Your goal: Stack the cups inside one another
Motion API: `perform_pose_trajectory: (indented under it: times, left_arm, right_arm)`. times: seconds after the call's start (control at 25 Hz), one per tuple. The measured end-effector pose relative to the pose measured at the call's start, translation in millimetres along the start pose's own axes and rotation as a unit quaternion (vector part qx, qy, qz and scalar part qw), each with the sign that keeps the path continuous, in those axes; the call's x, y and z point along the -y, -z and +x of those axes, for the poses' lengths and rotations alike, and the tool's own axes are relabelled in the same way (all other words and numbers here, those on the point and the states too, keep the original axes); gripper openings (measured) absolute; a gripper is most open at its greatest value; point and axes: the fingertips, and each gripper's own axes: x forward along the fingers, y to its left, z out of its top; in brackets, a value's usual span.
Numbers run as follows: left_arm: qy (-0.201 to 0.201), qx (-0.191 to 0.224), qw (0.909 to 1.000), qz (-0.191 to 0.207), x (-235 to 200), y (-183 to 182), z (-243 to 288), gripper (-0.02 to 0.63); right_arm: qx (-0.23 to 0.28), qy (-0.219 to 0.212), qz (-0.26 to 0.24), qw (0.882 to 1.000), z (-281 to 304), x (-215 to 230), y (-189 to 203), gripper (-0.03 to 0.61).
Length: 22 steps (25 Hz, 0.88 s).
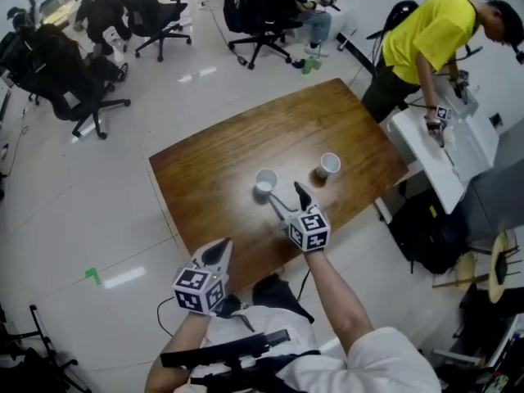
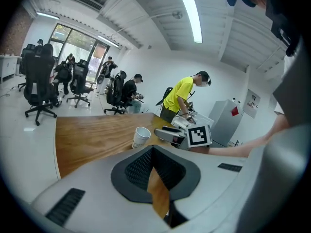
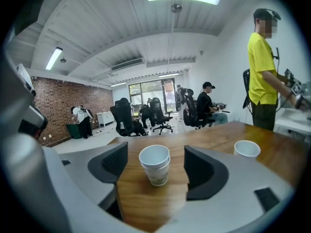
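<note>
Two white paper cups, one nested in the other [image 1: 266,182], stand upright near the middle of the wooden table [image 1: 213,178]. A single white cup [image 1: 328,165] stands to their right. My right gripper [image 1: 288,195] is just in front of the nested cups, its jaws wide apart. In the right gripper view the nested cups [image 3: 155,165] sit a little ahead of the right gripper [image 3: 155,152], with a gap on each side and nothing pressed. The single cup [image 3: 247,148] shows further right. My left gripper [image 1: 219,252] hangs at the table's near edge, jaws together, holding nothing.
A person in a yellow shirt [image 1: 426,35] works at a white bench [image 1: 446,150] beyond the table's right end. A black bag [image 1: 426,232] lies on the floor there. Black office chairs [image 1: 74,80] stand on the far side. The table's near edge is by my left hand.
</note>
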Motion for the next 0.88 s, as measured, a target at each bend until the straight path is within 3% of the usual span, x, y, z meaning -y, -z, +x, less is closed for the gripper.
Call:
perform_pose_trajectory:
  times: [0.2, 0.4, 0.72, 0.88]
  left_arm:
    - [0.026, 0.004, 0.9993, 0.025, 6.7, -11.6, 5.9, -0.009]
    - [0.057, -0.013, 0.9967, 0.056, 28.4, -7.6, 22.1, -0.008]
    - [0.067, -0.035, 0.9948, 0.069, 58.9, -2.7, 47.5, -0.006]
    - [0.056, -0.028, 0.9963, 0.06, 65.7, -5.7, 57.5, -0.006]
  right_arm:
    - [-0.014, 0.06, 0.068, 0.996, -44.8, 19.7, 24.4, 0.377]
    - [-0.017, 0.105, 0.09, 0.99, -73.4, 55.3, 40.4, 0.379]
    - [-0.048, 0.142, 0.064, 0.987, -77.6, 126.1, 40.5, 0.408]
    - [-0.078, 0.149, 0.044, 0.985, -59.0, 167.5, 41.5, 0.462]
